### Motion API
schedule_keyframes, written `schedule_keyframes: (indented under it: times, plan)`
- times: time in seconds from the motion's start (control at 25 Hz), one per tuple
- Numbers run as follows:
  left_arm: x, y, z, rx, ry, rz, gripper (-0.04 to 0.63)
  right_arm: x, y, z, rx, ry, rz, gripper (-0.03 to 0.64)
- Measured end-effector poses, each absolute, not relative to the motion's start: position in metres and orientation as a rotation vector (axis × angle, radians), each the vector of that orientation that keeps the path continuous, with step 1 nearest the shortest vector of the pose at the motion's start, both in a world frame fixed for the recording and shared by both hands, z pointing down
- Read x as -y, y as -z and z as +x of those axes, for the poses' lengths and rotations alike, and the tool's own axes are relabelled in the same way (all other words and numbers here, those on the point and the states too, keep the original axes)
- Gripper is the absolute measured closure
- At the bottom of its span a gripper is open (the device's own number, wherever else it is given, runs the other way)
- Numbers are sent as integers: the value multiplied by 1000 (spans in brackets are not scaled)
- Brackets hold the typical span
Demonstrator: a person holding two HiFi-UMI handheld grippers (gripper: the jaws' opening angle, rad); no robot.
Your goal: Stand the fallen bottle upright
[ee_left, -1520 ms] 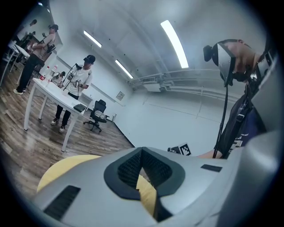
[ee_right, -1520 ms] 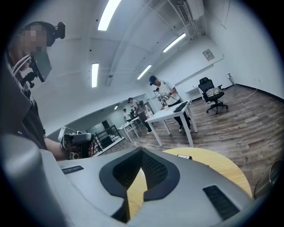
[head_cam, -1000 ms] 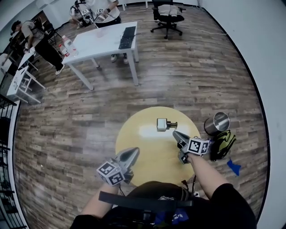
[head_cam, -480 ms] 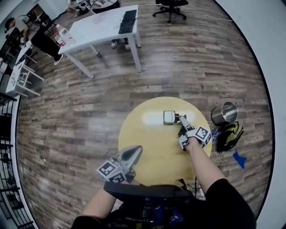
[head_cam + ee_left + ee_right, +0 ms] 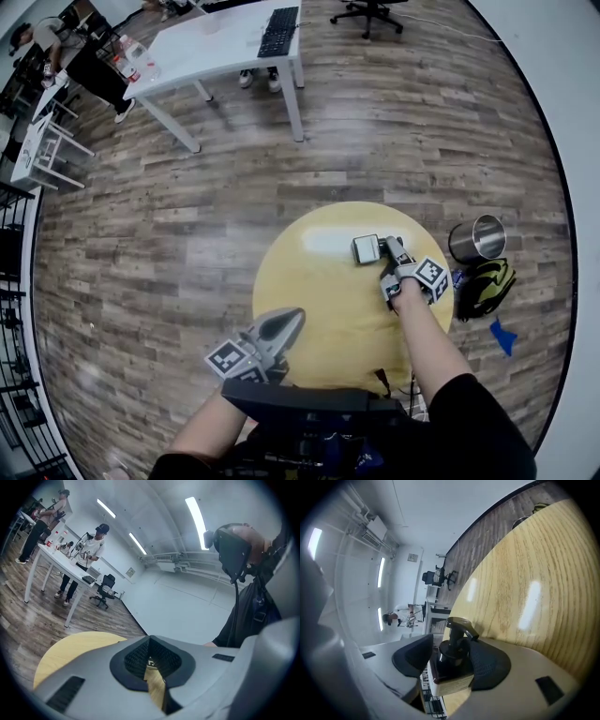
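Note:
A squarish pump bottle with a pale label lies on its side on the round yellow table, its dark pump pointing right. My right gripper reaches it from the pump end. In the right gripper view the bottle sits between the jaws, which are opening; one pad is close against the neck and the other stands off it. My left gripper hovers over the table's near edge, far from the bottle. Its jaws meet at the tip with nothing in them.
A steel bin and a green-black bag stand on the floor just right of the table. A white desk with a keyboard is far back, with people to its left. Wooden floor surrounds the table.
My right gripper has dropped and rolled in over the bottle's pump end, and its jaws have opened around the neck. My left gripper has sunk slightly. The bottle still lies on its side.

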State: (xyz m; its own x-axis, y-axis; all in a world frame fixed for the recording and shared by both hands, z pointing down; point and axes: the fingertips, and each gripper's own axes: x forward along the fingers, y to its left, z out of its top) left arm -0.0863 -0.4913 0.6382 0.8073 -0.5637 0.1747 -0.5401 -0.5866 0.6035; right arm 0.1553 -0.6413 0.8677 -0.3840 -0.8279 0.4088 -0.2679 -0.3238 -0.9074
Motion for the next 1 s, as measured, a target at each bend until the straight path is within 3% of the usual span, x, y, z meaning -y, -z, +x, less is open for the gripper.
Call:
schedule_keyframes:
  times: [0.2,0.4,0.44,1.0]
  plan:
    - [503,-641,-94,824,43,2308,572,661,-876,154,-1484,1778,-1424,378]
    - [511,-644,-98,830,43,2295,572,676,-875,150,-1501,1760,-1377,455]
    - [511,-645,-98,830,45,2295,572,677,-876,152,-1519,1750,-1392,501]
    - [516,-638,-100,841,69,2303,572,687,-829,138,-1838,1524,-1444,505]
